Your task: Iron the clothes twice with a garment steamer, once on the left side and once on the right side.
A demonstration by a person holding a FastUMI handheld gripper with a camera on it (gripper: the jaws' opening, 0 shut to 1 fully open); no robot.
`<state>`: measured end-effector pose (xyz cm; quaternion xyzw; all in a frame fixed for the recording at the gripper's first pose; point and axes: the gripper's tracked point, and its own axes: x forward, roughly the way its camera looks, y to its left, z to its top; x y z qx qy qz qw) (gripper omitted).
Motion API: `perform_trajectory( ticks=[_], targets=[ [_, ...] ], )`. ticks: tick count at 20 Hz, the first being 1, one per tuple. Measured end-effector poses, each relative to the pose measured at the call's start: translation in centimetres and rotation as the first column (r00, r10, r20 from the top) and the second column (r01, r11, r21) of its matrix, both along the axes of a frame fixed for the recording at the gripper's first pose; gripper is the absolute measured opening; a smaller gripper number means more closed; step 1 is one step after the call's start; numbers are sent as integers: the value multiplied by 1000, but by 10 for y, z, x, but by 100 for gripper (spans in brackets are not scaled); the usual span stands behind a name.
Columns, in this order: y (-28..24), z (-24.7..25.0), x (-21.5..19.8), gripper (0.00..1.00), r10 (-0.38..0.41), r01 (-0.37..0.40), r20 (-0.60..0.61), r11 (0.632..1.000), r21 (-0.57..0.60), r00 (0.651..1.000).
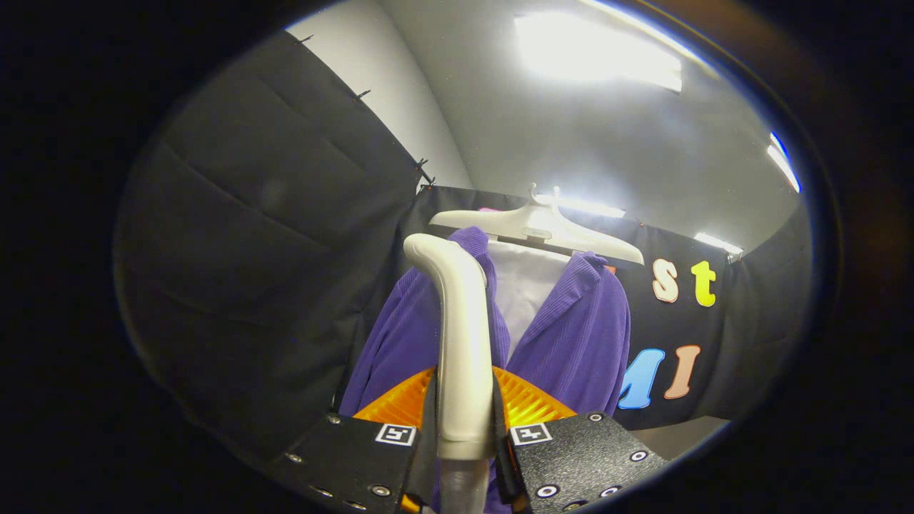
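Gripper view: gripper [464, 435] clamped on the garment steamer [463, 343] handle, both fingers [357, 460] pressing its sides, white handle rising to 12 o'clock. Purple corduroy jacket [571, 343] hangs just beyond on a white hanger [543, 227], white lining showing at 1 o'clock of the handle.

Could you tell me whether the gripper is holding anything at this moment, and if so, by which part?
Yes: the gripper is shut on the garment steamer, both fingers pressing its white handle low down, its head up against the purple garment.
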<state>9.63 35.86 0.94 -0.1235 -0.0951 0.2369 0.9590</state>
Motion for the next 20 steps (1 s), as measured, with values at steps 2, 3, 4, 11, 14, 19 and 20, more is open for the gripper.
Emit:
perform_trajectory(
  ticks=[2,3,4,11,14,19,20],
  targets=[
    [-1,-22,-2,33,1,-1,-20,999,-38,1000],
    [-2,-35,-4,33,2,-5,-41,998,-57,999],
    [-3,-51,-6,33,2,-7,-70,997,-75,998],
    [-13,-120,-24,34,4,-32,-159,984,-178,987],
    [-17,-142,-31,33,-2,-38,-185,977,-210,983],
    [-18,-173,-45,33,1,-62,-234,966,-250,972],
    [-18,-179,-47,34,3,-67,-247,965,-253,969]
  ],
)
